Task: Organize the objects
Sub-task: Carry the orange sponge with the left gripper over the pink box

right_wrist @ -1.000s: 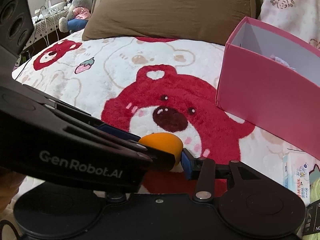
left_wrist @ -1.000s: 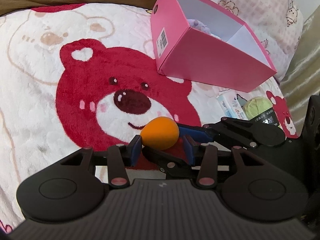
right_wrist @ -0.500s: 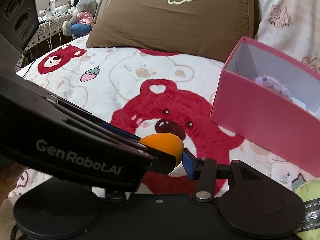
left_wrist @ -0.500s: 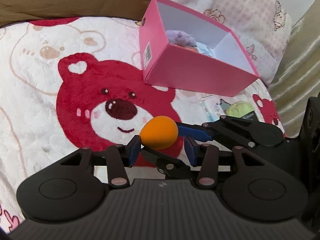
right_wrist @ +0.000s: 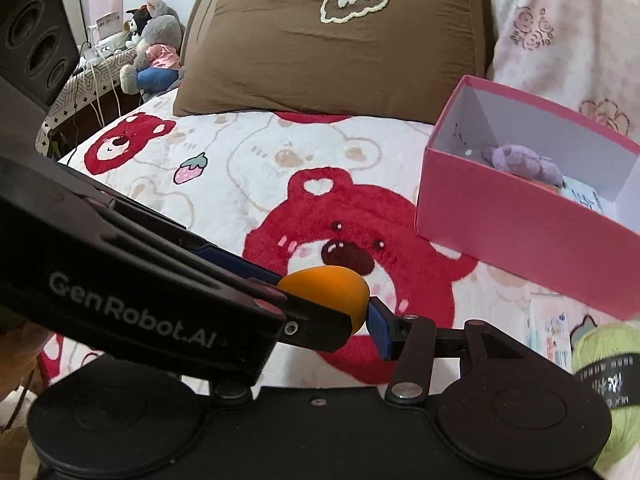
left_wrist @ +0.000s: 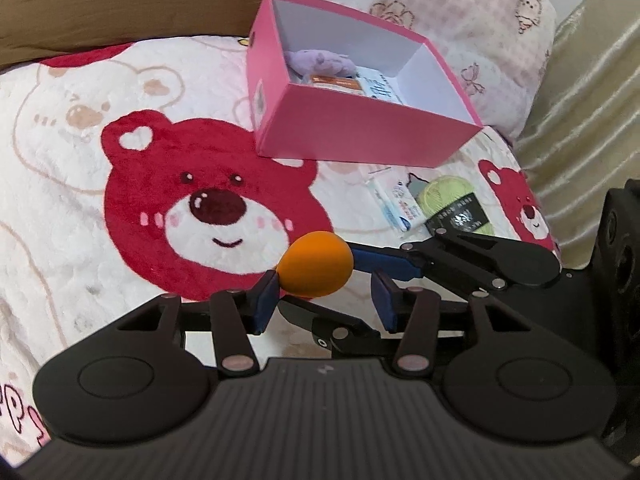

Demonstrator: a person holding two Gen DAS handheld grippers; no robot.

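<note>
An orange egg-shaped sponge (left_wrist: 316,266) hangs above the bear-print blanket (left_wrist: 120,200), caught between both crossed grippers. My left gripper (left_wrist: 325,298) has its jaws opening: the left pad touches the sponge and the right pad (left_wrist: 383,300) stands apart from it. My right gripper (right_wrist: 316,324) comes in from the right. Its blue finger (left_wrist: 380,265) presses the sponge (right_wrist: 326,290) and its jaws are opening too. Its other finger is hidden behind the left gripper. The open pink box (left_wrist: 360,136) lies beyond, holding a purple plush (left_wrist: 320,60) and packets.
A green yarn ball (left_wrist: 448,204) and a tissue packet (left_wrist: 396,208) lie on the blanket in front of the box (right_wrist: 500,220). A brown pillow (right_wrist: 340,40) and a pink patterned pillow (left_wrist: 460,12) close off the far side. Plush toys (right_wrist: 152,48) sit on a side table far left.
Both grippers have risen together with the orange sponge, so the box's inside now shows. The gap beside the left gripper's right pad has widened.
</note>
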